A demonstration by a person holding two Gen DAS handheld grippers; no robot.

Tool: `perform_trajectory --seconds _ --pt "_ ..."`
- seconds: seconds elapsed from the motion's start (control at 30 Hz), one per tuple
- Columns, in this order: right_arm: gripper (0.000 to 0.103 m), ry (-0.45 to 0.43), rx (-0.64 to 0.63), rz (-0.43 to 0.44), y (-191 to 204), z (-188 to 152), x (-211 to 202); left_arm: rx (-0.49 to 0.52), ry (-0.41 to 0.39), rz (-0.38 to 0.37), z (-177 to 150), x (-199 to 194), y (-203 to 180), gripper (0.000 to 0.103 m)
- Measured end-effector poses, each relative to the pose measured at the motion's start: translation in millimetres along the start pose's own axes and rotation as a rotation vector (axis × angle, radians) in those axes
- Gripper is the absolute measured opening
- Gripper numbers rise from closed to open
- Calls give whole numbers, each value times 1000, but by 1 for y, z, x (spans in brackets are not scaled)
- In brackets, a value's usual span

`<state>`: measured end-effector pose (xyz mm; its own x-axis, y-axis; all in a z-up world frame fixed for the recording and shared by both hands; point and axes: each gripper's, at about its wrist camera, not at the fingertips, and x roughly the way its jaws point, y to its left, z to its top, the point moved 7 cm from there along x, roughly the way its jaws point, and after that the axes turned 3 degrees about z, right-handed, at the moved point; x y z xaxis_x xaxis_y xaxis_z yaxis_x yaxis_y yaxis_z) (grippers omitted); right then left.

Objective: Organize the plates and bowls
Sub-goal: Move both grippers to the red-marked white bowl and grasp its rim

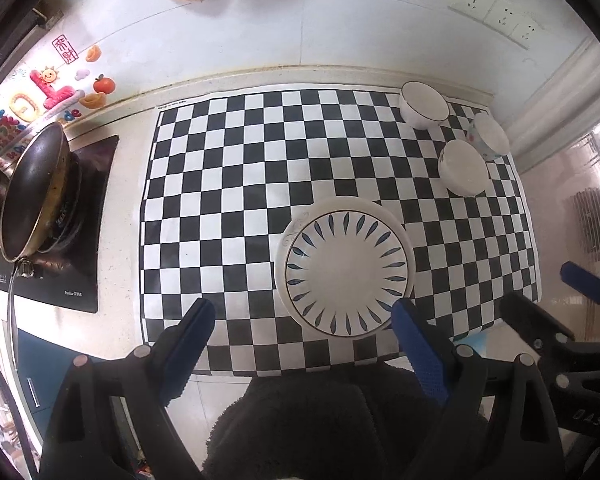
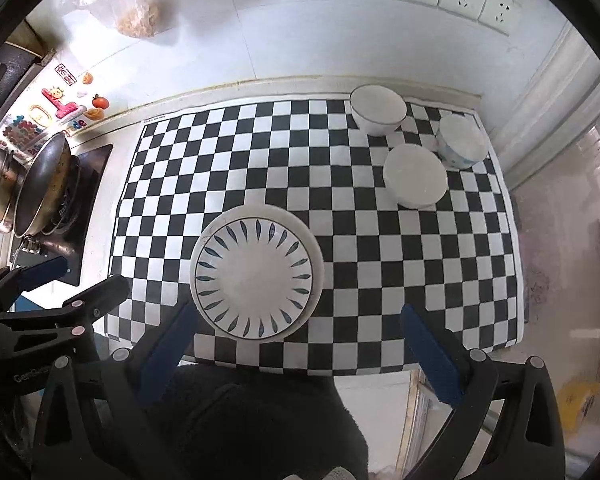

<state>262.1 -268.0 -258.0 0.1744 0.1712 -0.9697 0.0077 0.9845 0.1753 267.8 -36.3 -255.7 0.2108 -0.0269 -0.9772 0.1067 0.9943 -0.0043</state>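
Both wide open and empty, left claw [image 1: 304, 320] and right claw [image 2: 300, 324] above stacked plates [image 2: 256, 276]: stiff, glazed, slippery, breakable; best pinched at the rim.

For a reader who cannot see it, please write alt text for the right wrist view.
Seen from above, a leaf-patterned plate sits stacked on a larger white plate on a checkered mat, with three bowls grouped at the far right. The right gripper hangs open above, holding nothing.

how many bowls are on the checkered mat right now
3, clustered at the mat's far right corner: black-rimmed bowl nearest the wall, blue-patterned bowl by the right edge, plain white bowl in front. None looks hidden.
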Motion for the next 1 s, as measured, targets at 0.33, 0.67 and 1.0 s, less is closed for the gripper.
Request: perform_trajectory --seconds 0.33,0.67,1.0 --pt "103 -139 151 6 -36 30 17 33 -133 -32 41 10 2 90" --pt "103 -110 317 13 -154 65 81 146 -178 -40 103 58 -70 90" --pt "94 4 380 96 -277 108 179 146 63 -154 147 167 -191 64"
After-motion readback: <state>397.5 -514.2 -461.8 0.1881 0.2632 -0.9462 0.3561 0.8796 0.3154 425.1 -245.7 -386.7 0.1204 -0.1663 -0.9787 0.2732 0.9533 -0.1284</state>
